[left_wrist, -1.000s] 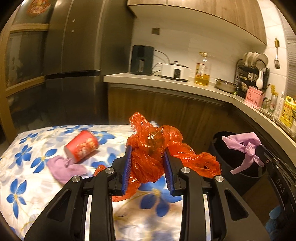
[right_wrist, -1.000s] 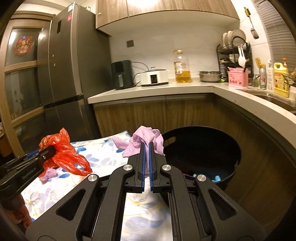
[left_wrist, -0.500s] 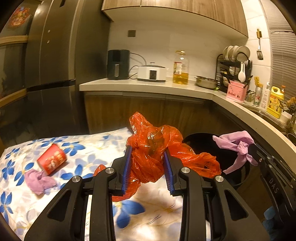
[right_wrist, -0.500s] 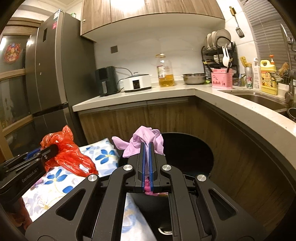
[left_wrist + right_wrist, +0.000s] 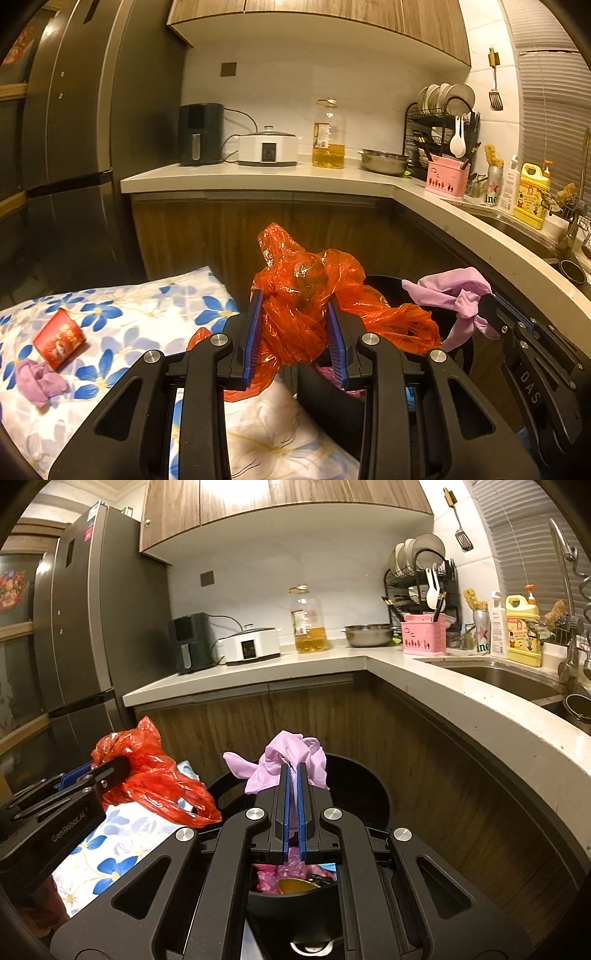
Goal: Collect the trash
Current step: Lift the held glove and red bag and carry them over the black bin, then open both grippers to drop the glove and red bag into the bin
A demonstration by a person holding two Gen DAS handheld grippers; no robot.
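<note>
The left gripper (image 5: 295,325) had its blue-padded fingers (image 5: 252,332) partly closed on a crumpled, translucent orange-red plastic bag (image 5: 306,295). The bag bulged up between and above the pads, and one loose loop trailed off to the right, over the near rim of the round black trash bin (image 5: 354,775). The right gripper (image 5: 292,805) had its fingers (image 5: 283,808) pressed almost together on a thin, wrinkled lilac plastic glove (image 5: 288,757). Most of the glove bunched above the fingertips and a strip hung down between the pads, over the open mouth of the bin. Inside the bin, below the gripper, lay pink and yellow rubbish (image 5: 291,878). On the white cloth printed with blue flowers (image 5: 147,314), well to the left of the left gripper, a red paper cup (image 5: 59,338) lay on its side, just beside a second crumpled lilac glove (image 5: 38,380).
</note>
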